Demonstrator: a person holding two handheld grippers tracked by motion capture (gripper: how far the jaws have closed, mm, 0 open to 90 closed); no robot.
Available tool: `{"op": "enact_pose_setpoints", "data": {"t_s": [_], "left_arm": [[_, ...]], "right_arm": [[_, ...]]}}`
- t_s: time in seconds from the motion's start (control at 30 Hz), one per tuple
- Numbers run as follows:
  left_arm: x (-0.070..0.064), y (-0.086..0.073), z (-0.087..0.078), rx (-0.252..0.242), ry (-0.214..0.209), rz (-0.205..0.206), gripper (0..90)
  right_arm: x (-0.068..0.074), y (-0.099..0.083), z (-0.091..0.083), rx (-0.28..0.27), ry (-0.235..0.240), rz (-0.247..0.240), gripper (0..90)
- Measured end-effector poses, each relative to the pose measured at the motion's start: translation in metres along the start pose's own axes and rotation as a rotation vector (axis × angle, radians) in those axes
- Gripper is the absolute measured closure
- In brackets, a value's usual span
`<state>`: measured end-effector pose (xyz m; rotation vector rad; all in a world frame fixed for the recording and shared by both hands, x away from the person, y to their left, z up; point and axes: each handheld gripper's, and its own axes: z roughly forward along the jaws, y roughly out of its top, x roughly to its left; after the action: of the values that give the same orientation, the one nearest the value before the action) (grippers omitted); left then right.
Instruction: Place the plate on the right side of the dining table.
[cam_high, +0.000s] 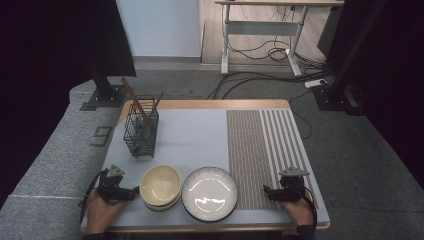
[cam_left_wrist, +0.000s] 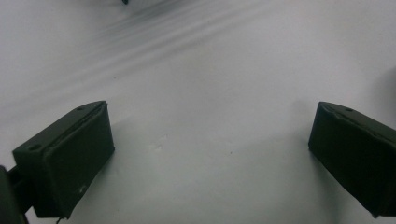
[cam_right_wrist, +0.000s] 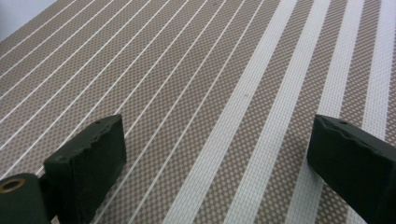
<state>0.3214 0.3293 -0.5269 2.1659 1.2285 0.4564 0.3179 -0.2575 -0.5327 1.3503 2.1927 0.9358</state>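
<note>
Item 1: left tool (cam_high: 134, 191), lying at the near left corner of the worktop (cam_high: 200, 135), gripped from behind by the person's left hand (cam_high: 102, 209). Its jaws are standing wide apart and released, pointing toward the cream bowl (cam_high: 160, 184); in the left gripper view the left tool (cam_left_wrist: 210, 154) is resting over plain pale mat with nothing between the jaws.

Item 2: right tool (cam_high: 267, 192), lying near the right front edge, held by the right hand (cam_high: 296, 210). Jaws are spread and holding nothing. In the right gripper view the right tool (cam_right_wrist: 217, 158) is sitting over the striped placemat (cam_right_wrist: 224, 84).

Item 3: cream bowl, sitting just beside the left tool's jaw tips, stacked on another bowl of like colour.

Item 4: ribbed plate (cam_high: 209, 194), lying flat just right of the bowls, between the two tools, its right rim overlapping the edge of the striped placemat (cam_high: 265, 145).

Item 5: wire basket (cam_high: 140, 131), standing upright at the far left of the worktop, carrying chopsticks (cam_high: 134, 96) that are leaning out of its top.
</note>
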Motion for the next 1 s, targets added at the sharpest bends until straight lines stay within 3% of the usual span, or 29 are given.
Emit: {"op": "enact_pose_setpoints", "data": {"t_s": [0.1,0.3,0.33,0.37,0.4,0.43,0.53,0.57,0.6,0.83,1.0], "left_arm": [[0.000,0.000,0.000,0.000,0.000,0.000,0.0],[0.000,0.000,0.000,0.000,0.000,0.000,0.0],[0.000,0.000,0.000,-0.001,0.001,0.000,0.0],[0.000,0.000,0.000,-0.001,0.001,0.000,0.0],[0.000,0.000,0.000,-0.001,0.001,0.001,0.0],[0.000,0.000,0.000,-0.001,0.001,0.001,0.0],[0.000,0.000,0.000,-0.001,0.001,0.001,0.0],[0.000,0.000,0.000,-0.001,0.001,0.001,0.0],[0.000,0.000,0.000,-0.001,0.001,0.001,0.0],[0.000,0.000,0.000,-0.001,0.001,0.001,0.0],[0.000,0.000,0.000,-0.001,0.001,0.001,0.0]], "right_arm": [[0.000,-0.001,-0.004,-0.006,0.002,0.007,5.6],[0.003,-0.003,-0.018,-0.020,-0.011,-0.029,5.0],[0.007,-0.004,-0.023,-0.030,-0.021,-0.065,3.5],[0.007,-0.004,-0.023,-0.030,-0.021,-0.065,3.5],[0.012,-0.003,-0.027,-0.027,-0.038,-0.105,2.3],[0.012,-0.003,-0.027,-0.027,-0.038,-0.105,2.3],[0.022,0.000,-0.037,-0.043,-0.062,-0.199,1.3],[0.022,0.000,-0.037,-0.043,-0.062,-0.199,1.3],[0.028,0.001,-0.041,-0.041,-0.080,-0.242,1.2],[0.047,0.006,-0.050,-0.018,-0.077,-0.314,1.6],[0.069,0.011,-0.053,0.009,-0.081,-0.404,3.2]]}}
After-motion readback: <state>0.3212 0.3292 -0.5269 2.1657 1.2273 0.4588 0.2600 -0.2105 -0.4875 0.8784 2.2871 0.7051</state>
